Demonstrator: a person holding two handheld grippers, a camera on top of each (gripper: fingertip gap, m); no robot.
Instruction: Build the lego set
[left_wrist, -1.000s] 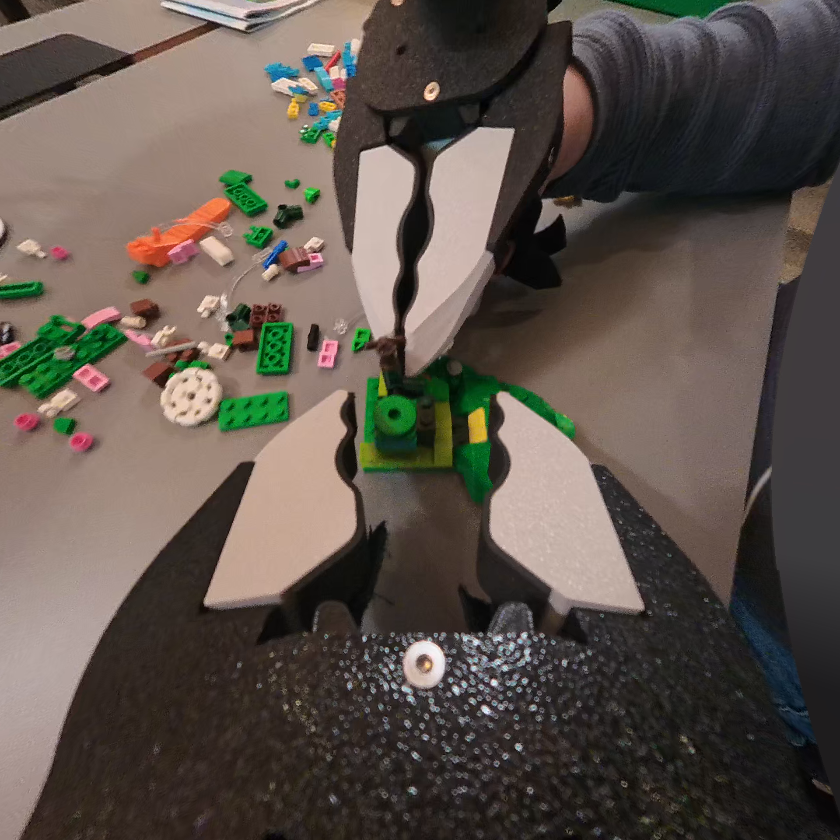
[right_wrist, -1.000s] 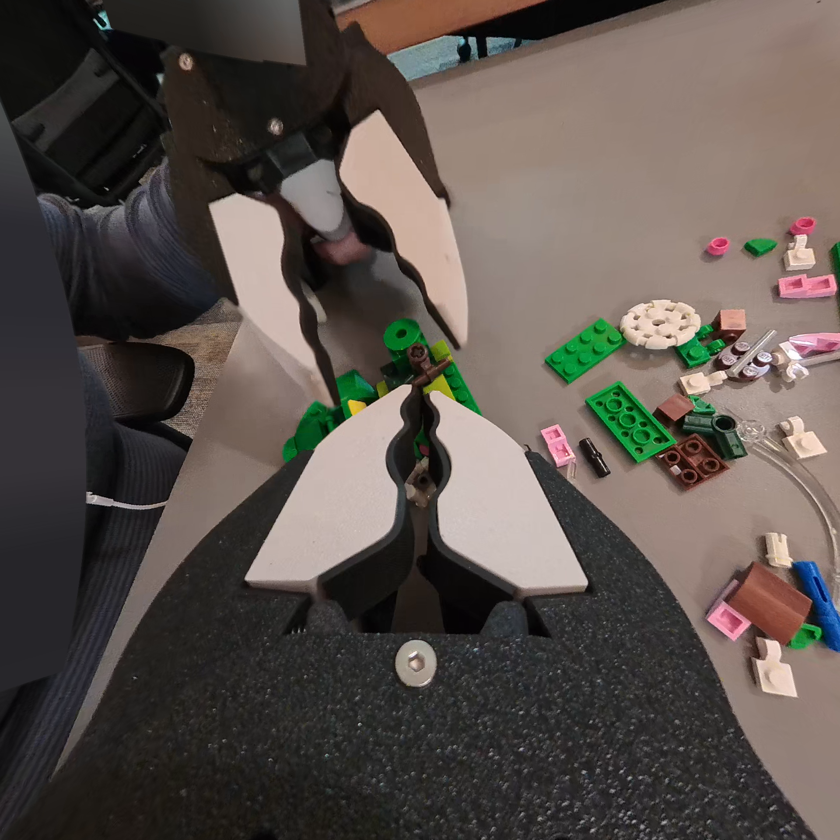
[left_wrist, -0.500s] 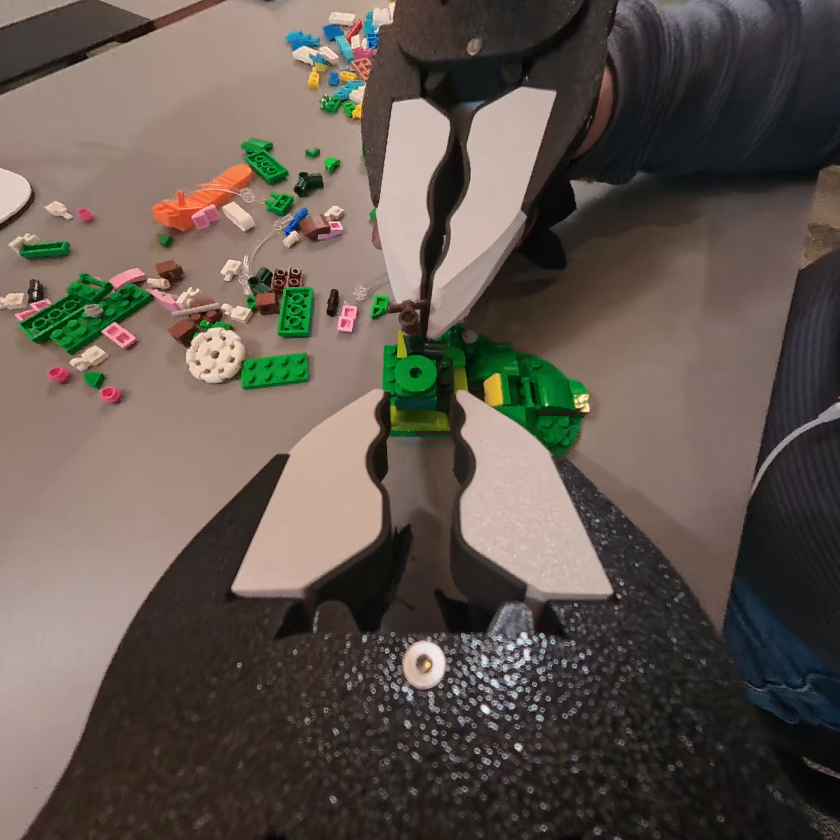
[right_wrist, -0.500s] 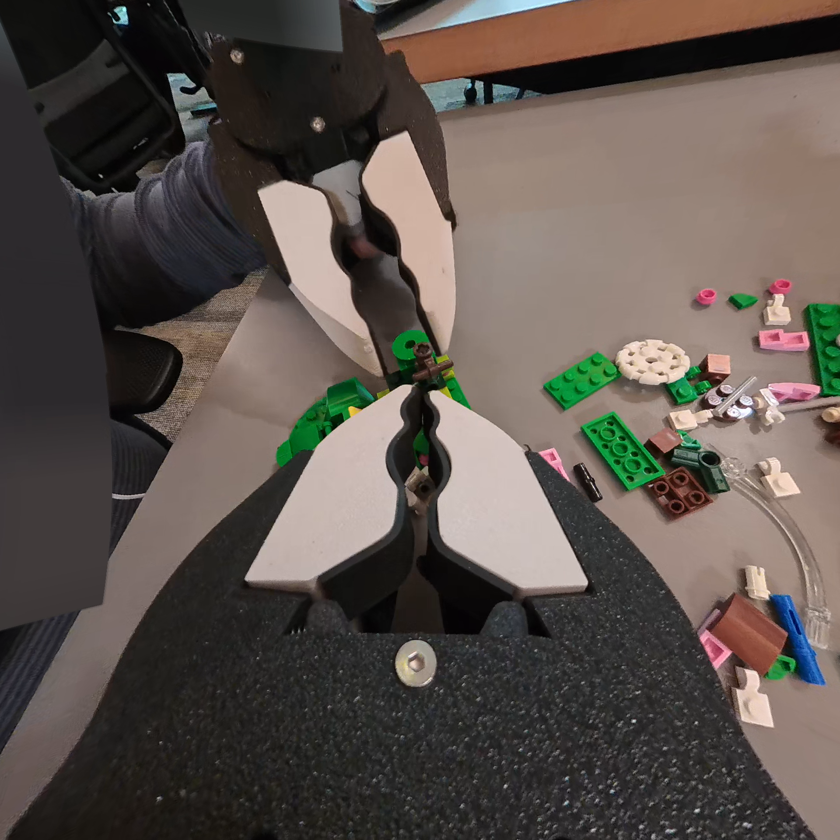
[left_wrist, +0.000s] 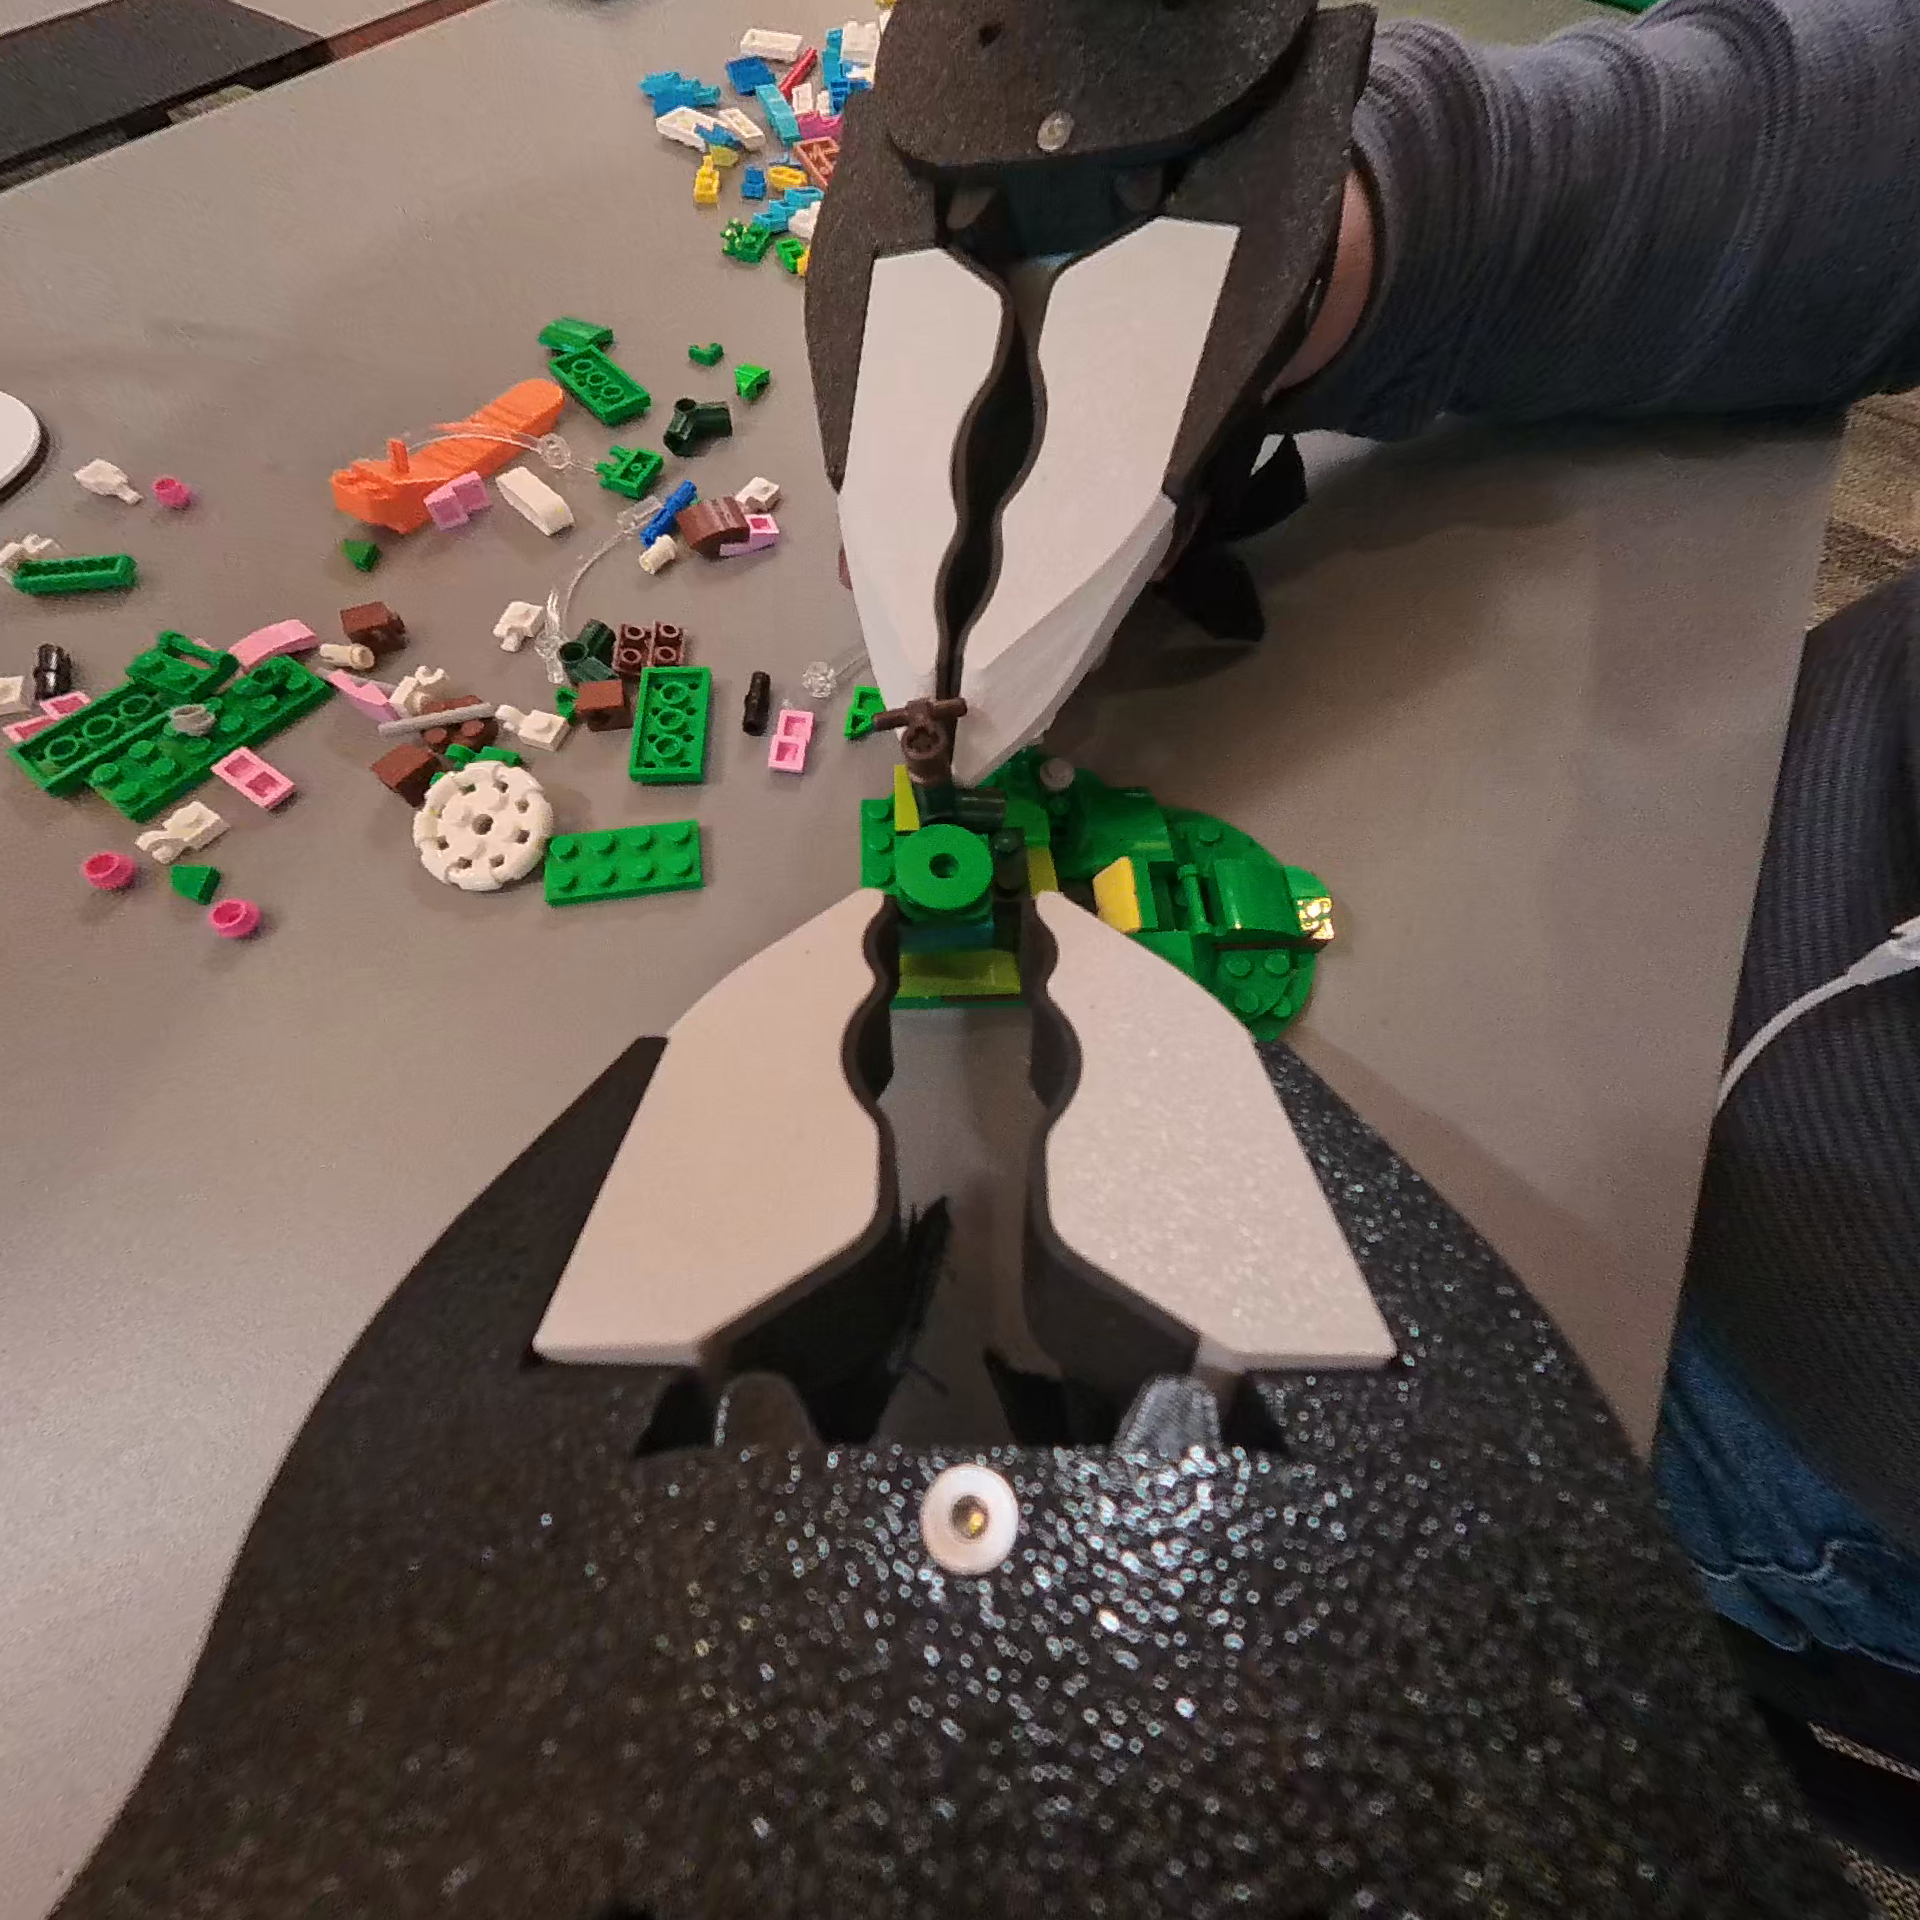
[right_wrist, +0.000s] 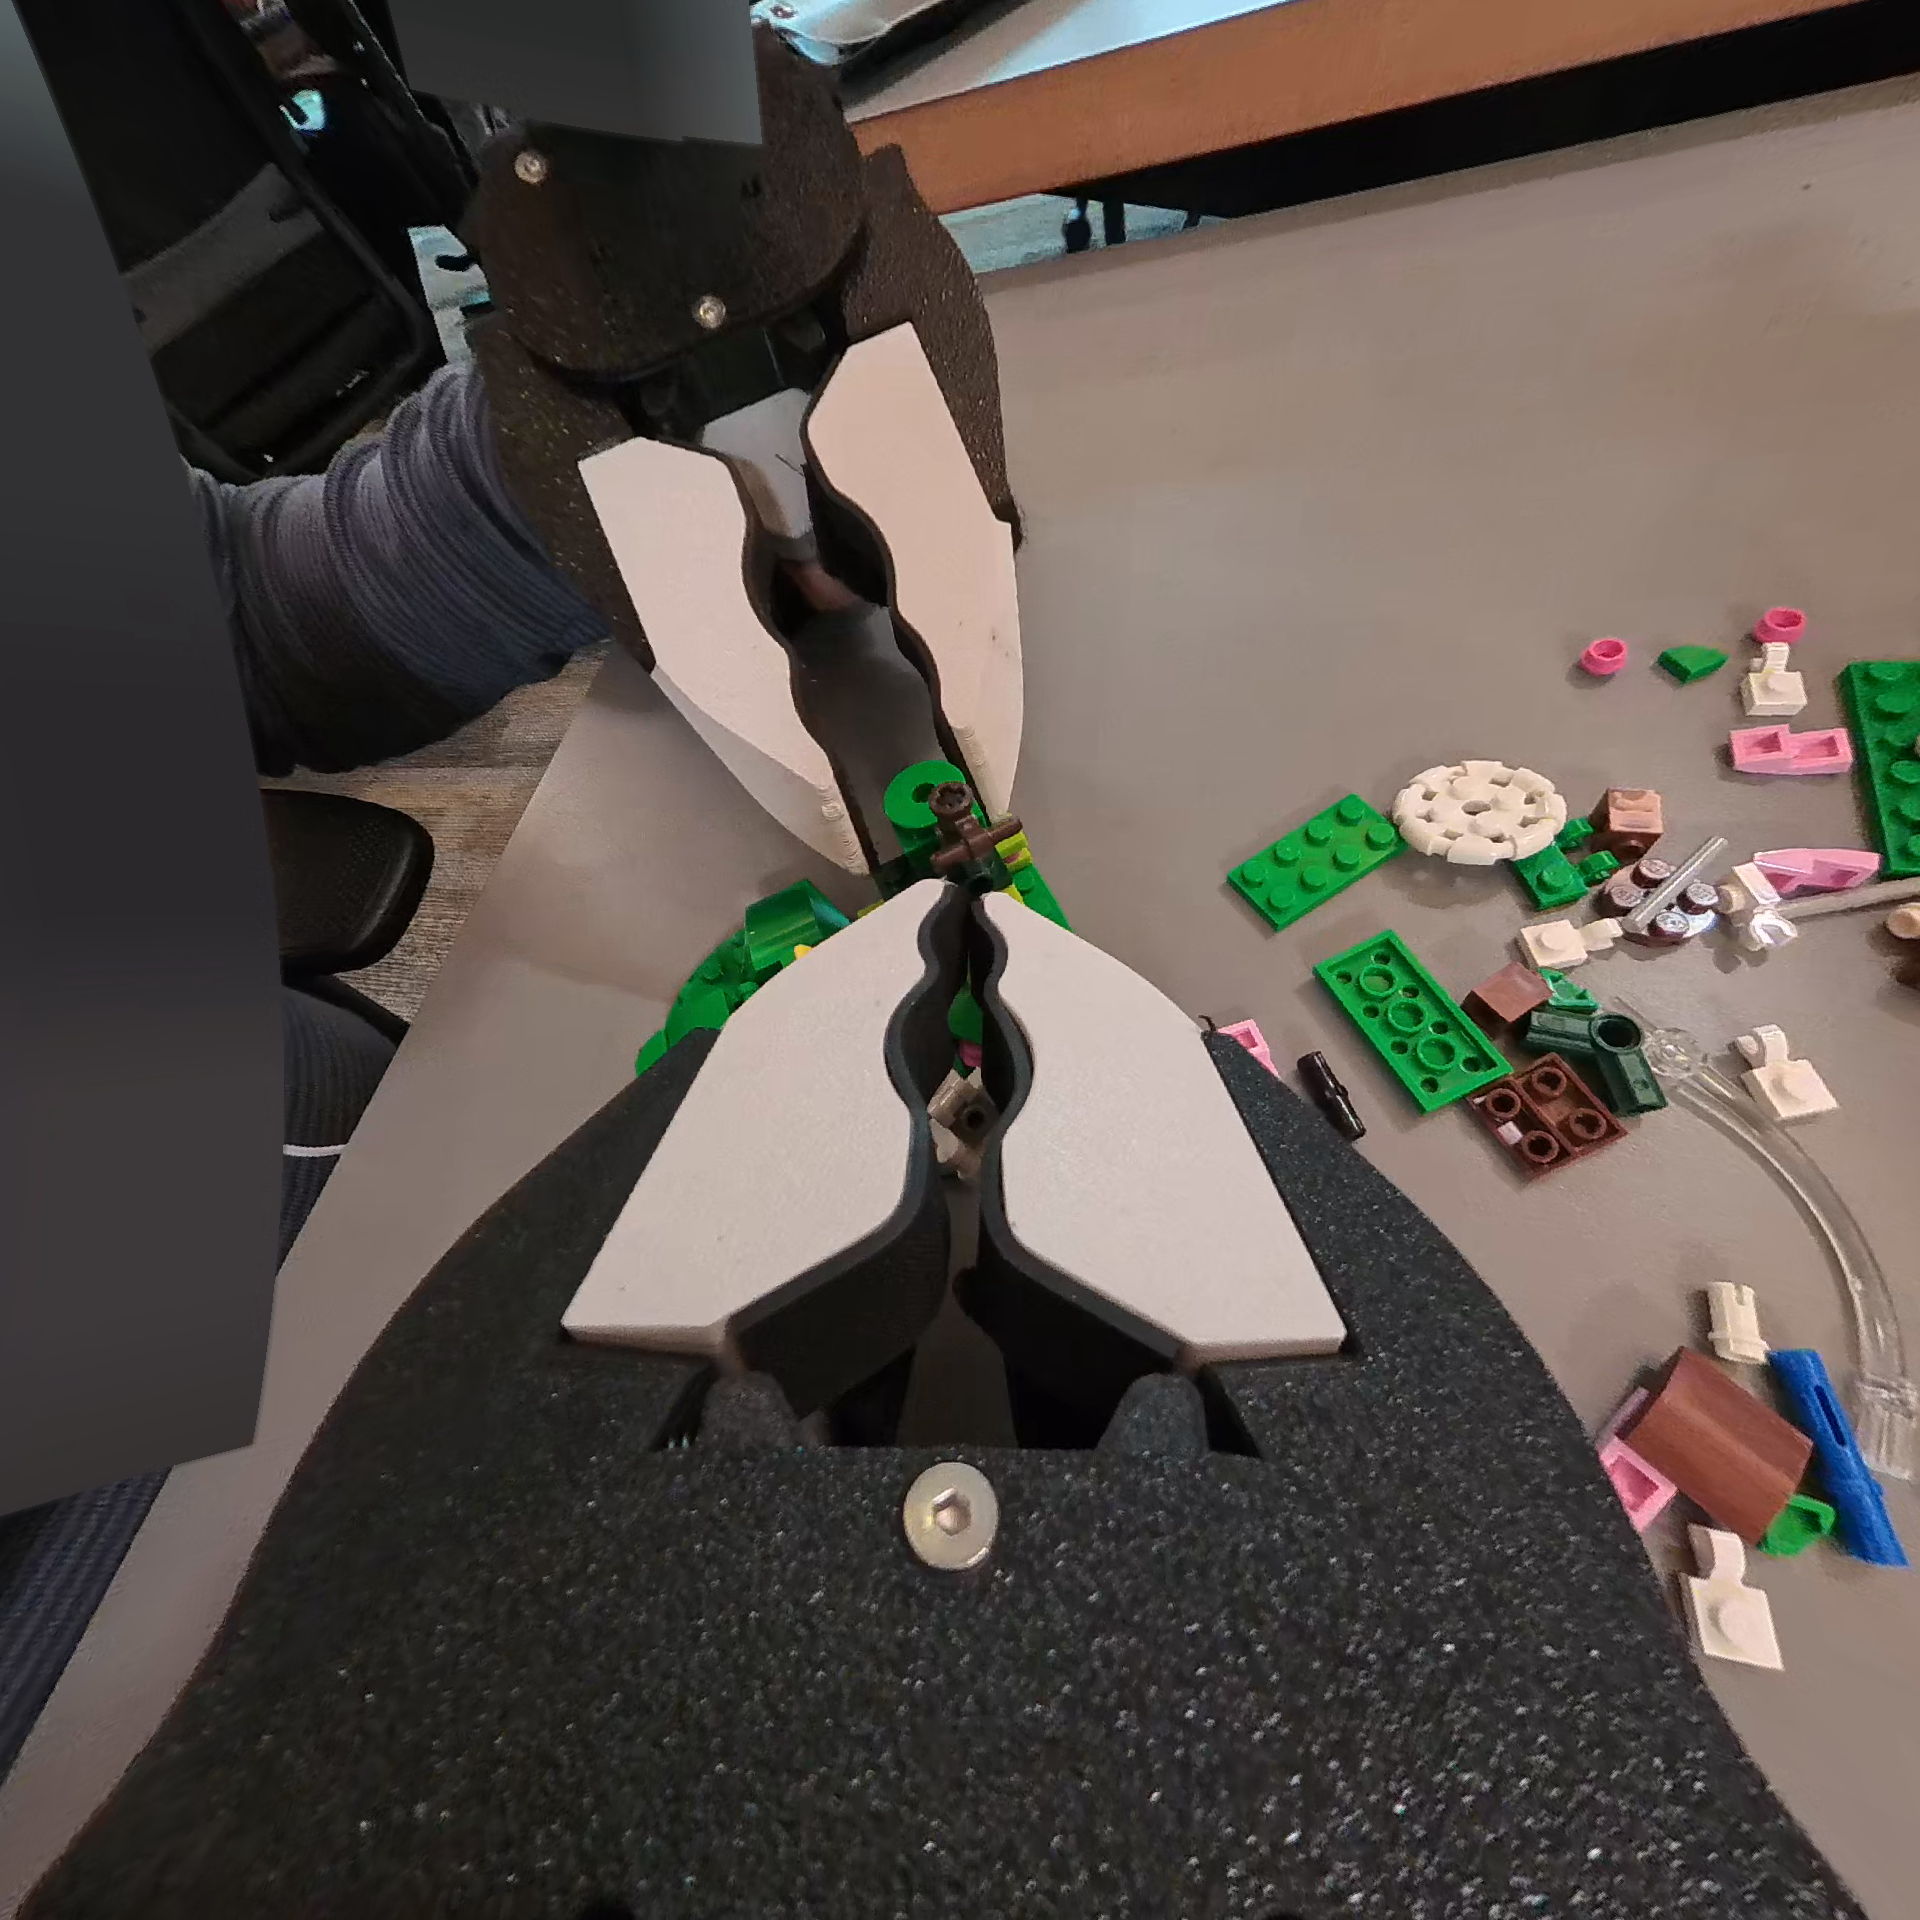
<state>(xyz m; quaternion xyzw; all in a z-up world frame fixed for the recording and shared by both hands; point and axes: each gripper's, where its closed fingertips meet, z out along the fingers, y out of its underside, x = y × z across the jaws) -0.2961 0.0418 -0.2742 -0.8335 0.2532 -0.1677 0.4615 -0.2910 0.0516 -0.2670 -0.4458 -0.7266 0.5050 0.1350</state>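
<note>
A green lego build (left_wrist: 1195, 883) sits on the grey table near its edge, with a raised stack topped by a green round piece (left_wrist: 940, 868). My left gripper (left_wrist: 961, 914) is closed on that stack from both sides. It also shows in the right wrist view (right_wrist: 920, 826), around the round piece (right_wrist: 920, 795). My right gripper (right_wrist: 961, 899) is shut on a small brown branch piece (right_wrist: 961, 831), tip down on the far side of the stack. The left wrist view shows the right gripper (left_wrist: 940, 717) coming from above with the brown piece (left_wrist: 923, 732).
Loose pieces lie left of the build: a white round piece (left_wrist: 481, 824), green plates (left_wrist: 623, 860), an orange part (left_wrist: 447, 457) and a colourful pile (left_wrist: 769, 114) farther back. A clear curved tube (right_wrist: 1787, 1195) lies on the right. The table edge (left_wrist: 1787, 644) and a person's legs are close by. The tips of both grippers are at nearly the same place.
My left gripper has narrowed from wide open to closed on the build's stack. My right gripper has stayed shut on the brown piece over the build.
</note>
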